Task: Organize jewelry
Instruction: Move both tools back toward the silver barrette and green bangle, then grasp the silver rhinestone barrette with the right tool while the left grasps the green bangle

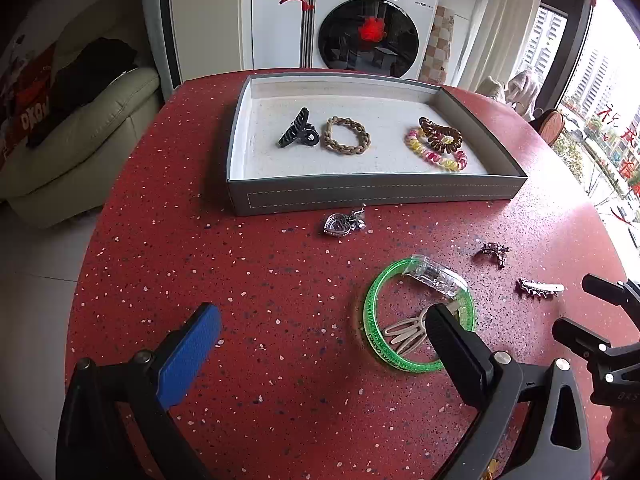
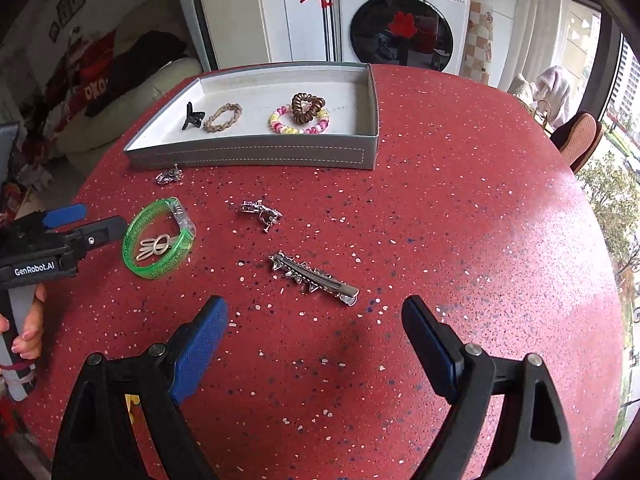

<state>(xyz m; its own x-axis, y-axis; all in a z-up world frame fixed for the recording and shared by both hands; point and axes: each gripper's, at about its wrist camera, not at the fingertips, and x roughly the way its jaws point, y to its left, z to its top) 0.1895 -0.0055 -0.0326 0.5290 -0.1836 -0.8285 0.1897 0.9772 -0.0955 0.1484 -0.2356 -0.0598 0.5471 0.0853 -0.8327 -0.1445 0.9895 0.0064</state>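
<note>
Left wrist: left tongs (image 1: 320,326) spread, empty; translucent green plastic bangle (image 1: 416,312) on red speckled bench (image 1: 200,240), at right finger.

Right wrist: right tongs (image 2: 314,320) spread; spiked silver metal hair clip (image 2: 314,274) just beyond, long axis far-left to near-right.

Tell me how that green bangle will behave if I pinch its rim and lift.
The green bangle looks like rigid plastic, so it probably keeps its shape. Its glossy rim may slip. The clear clip rests on its rim, and the beige clip lies inside the ring; both will likely stay behind or tumble.
</note>
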